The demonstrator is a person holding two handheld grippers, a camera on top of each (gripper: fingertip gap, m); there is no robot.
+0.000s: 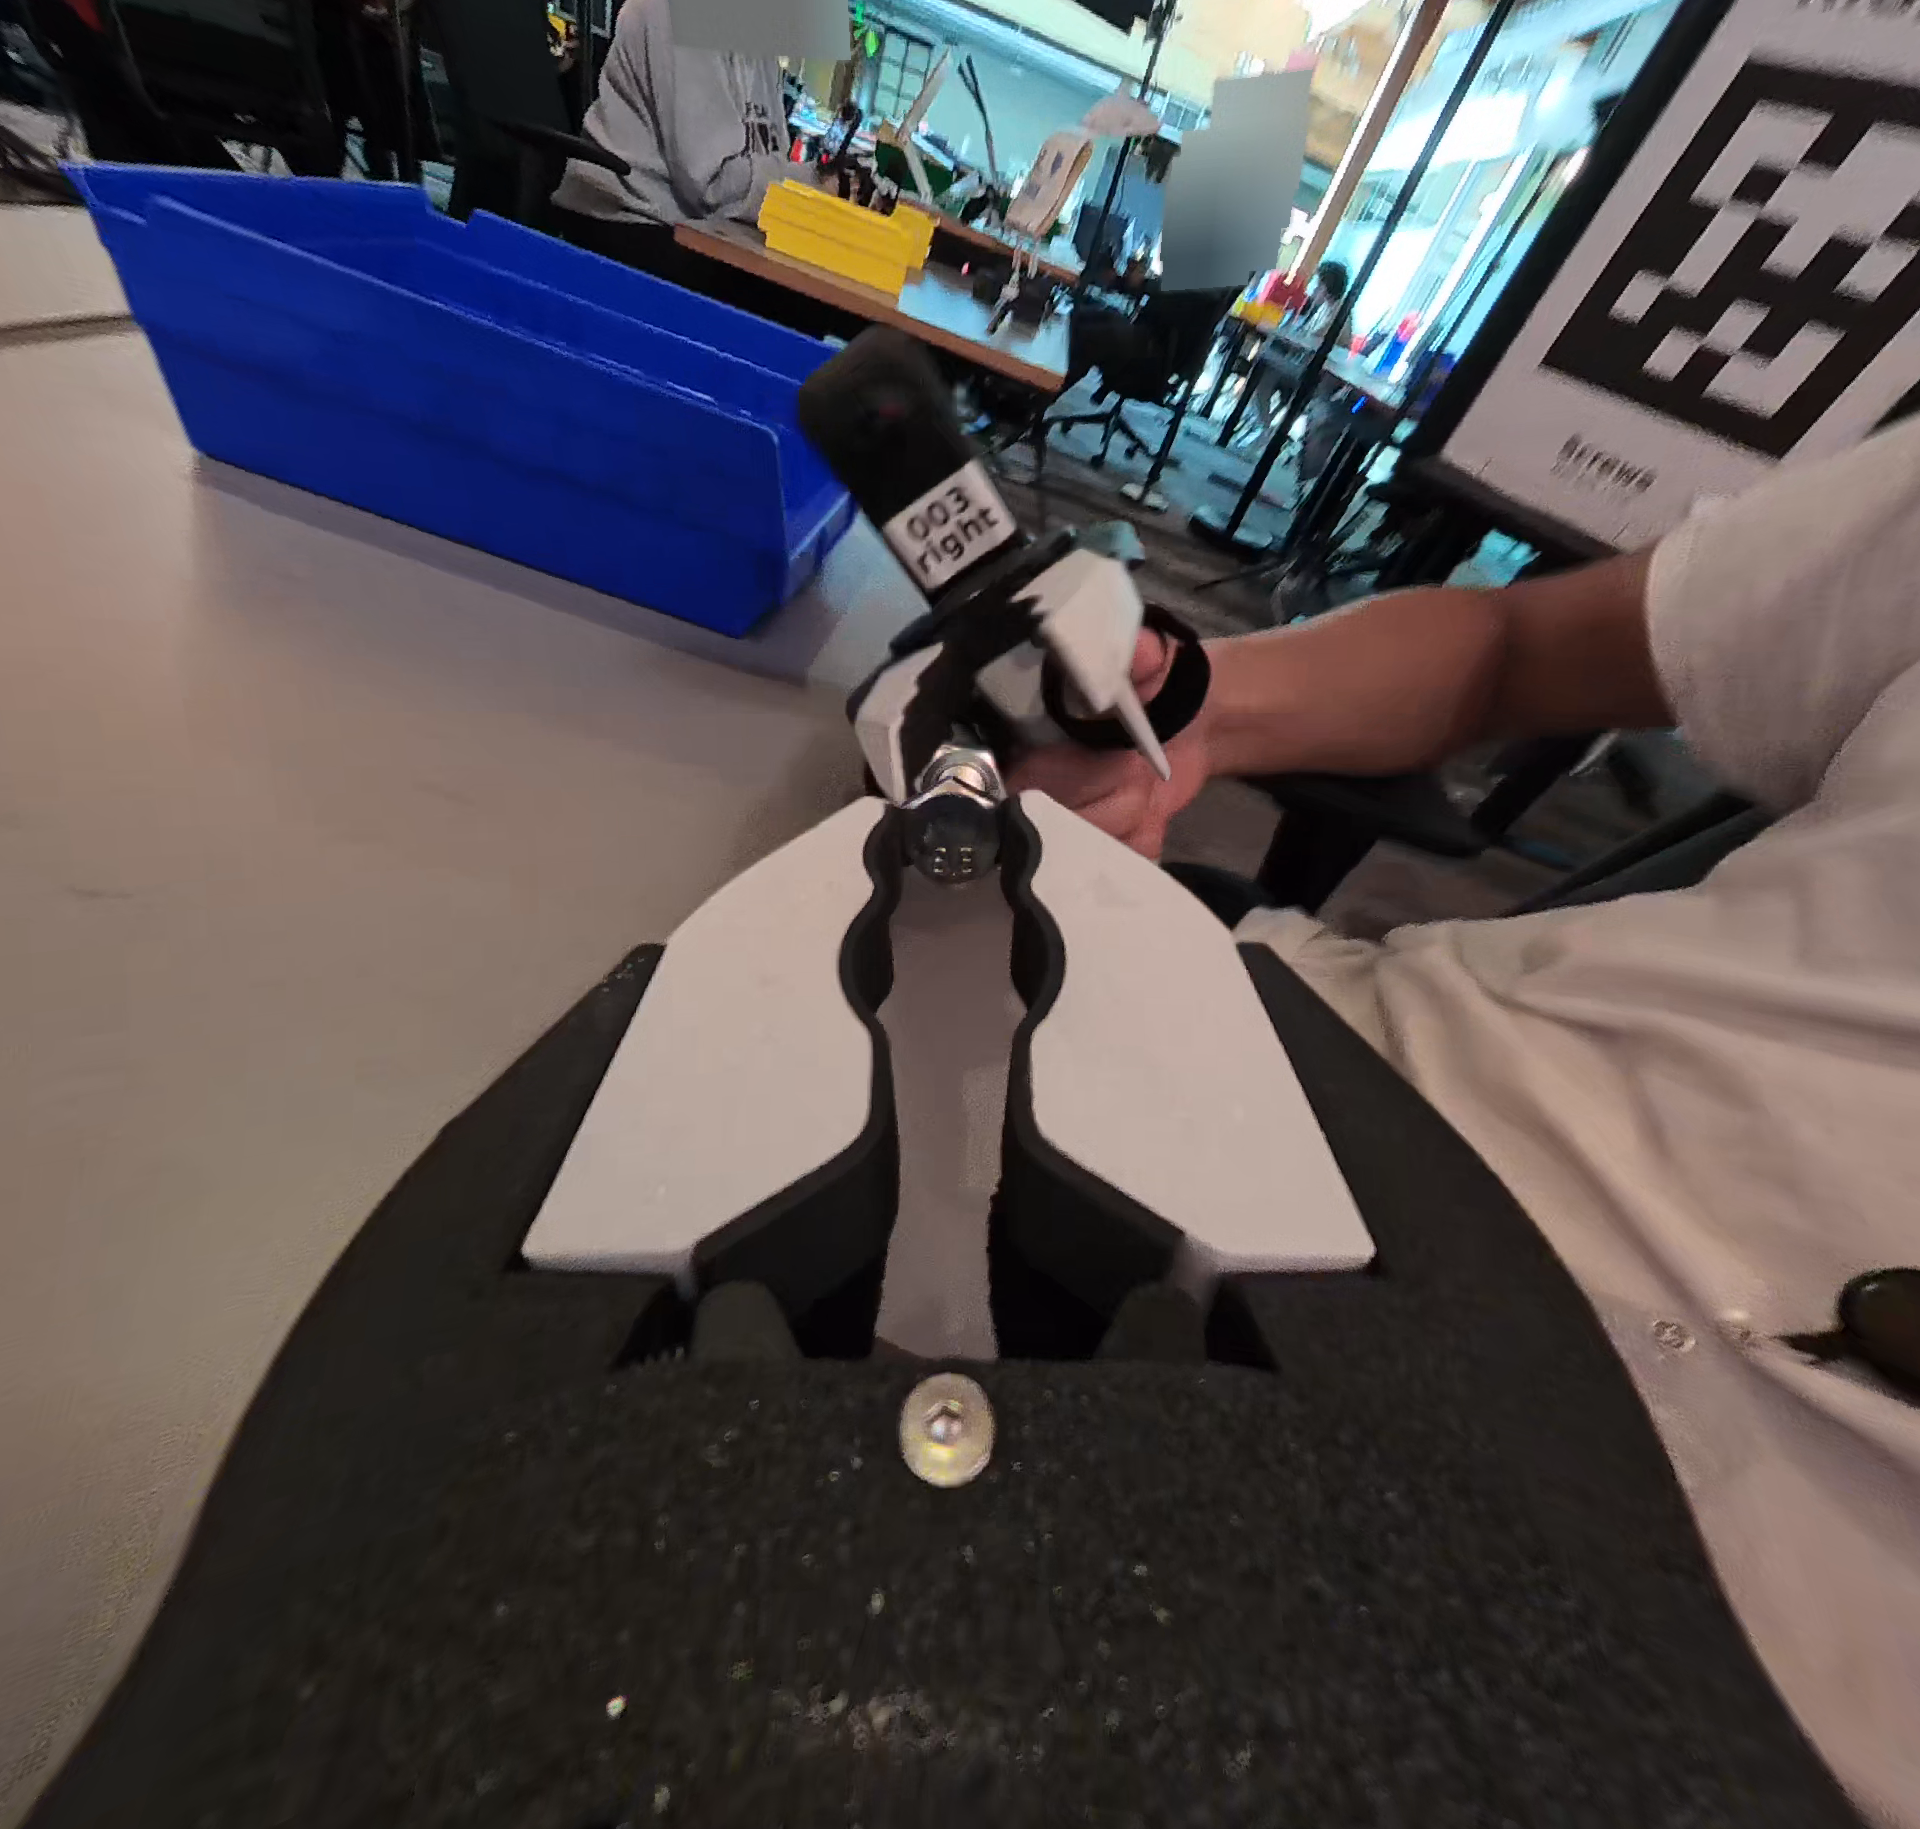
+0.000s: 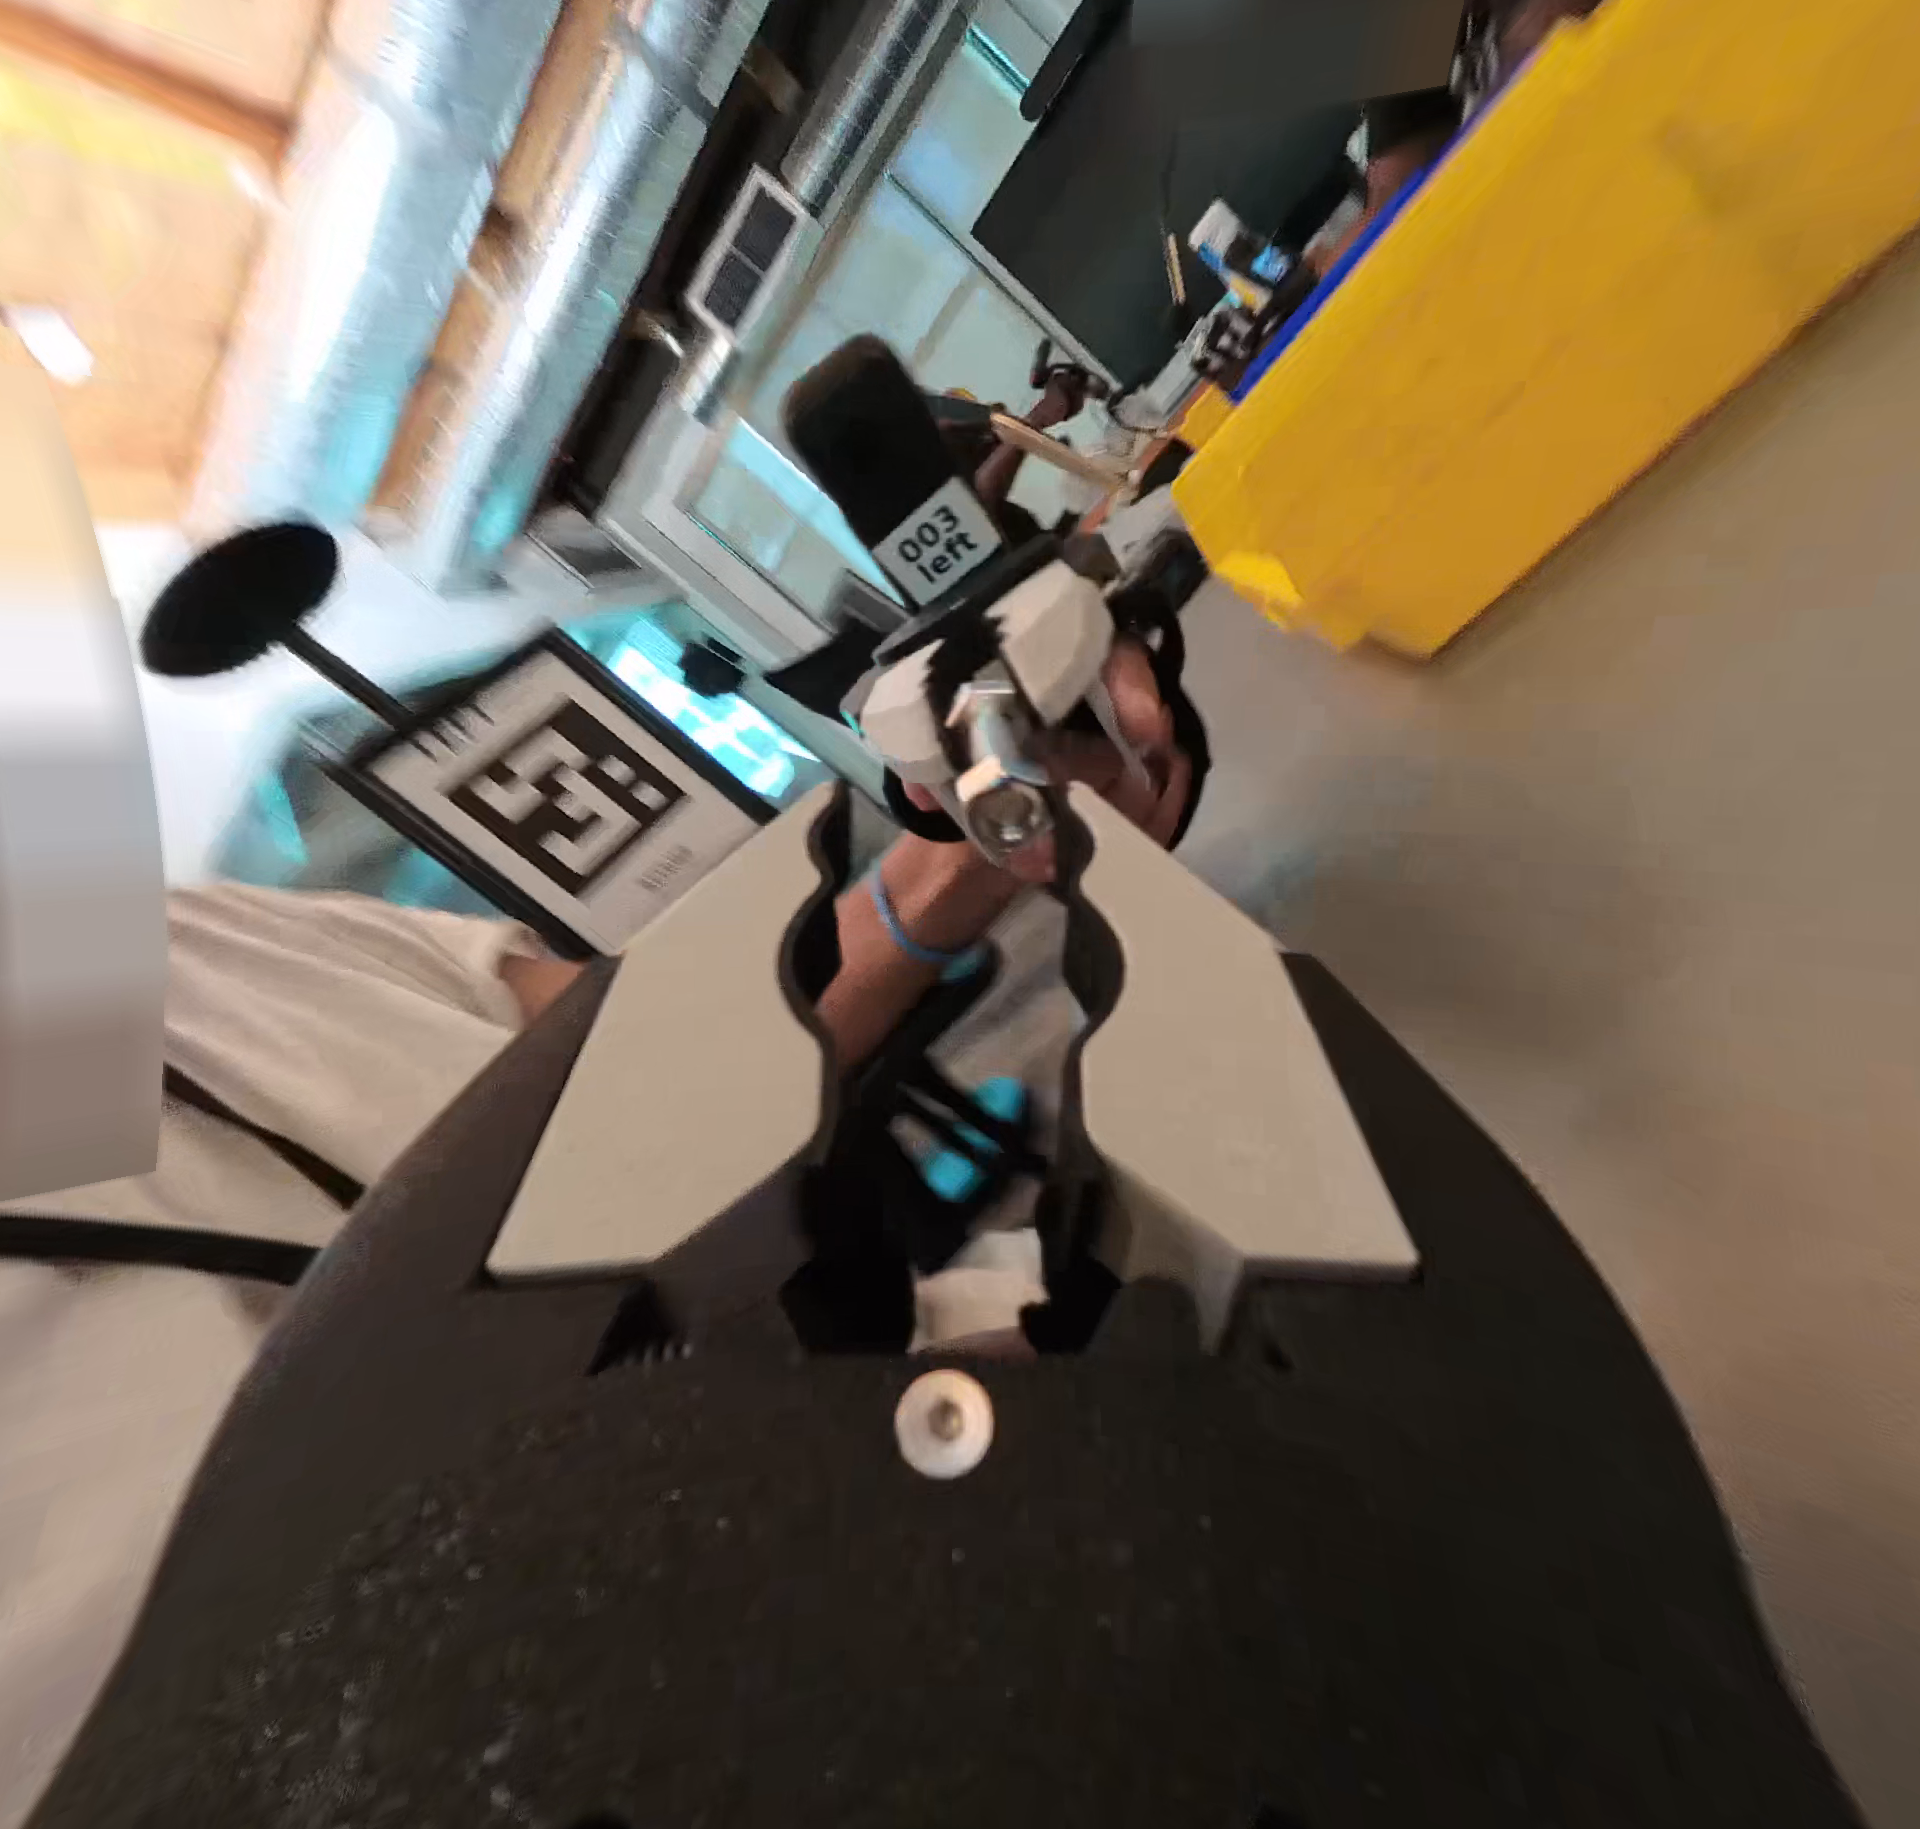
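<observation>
Left gripper (image 1: 951,849): jaws narrowly parted, black pads pressed on both flanks of the hex head of a silver bolt (image 1: 948,854), which is clamped at the very fingertips with its shank pointing away toward the other tool. Right gripper (image 2: 961,823): jaws stand wide; the nut (image 2: 1003,811) threaded on that shank lies just against its right pad (image 2: 1075,844), while the left pad is well apart from it — nothing gripped. The two tools meet nose to nose, with the nut directly ahead of the bolt head. Handling note: a judgement only — any turning goes best with both tools square on the bolt's axis and the head seated deep in the pad notch, since it sits at the extreme tip. Beyond, left of the left gripper: blue bin (image 1: 468,397) on the pale table (image 1: 260,844), well apart. Right of the right gripper: yellow bin (image 2: 1558,304), near. Person's white sleeve (image 1: 1610,1000) close beside — room to move lies mainly over the table between the bins.
</observation>
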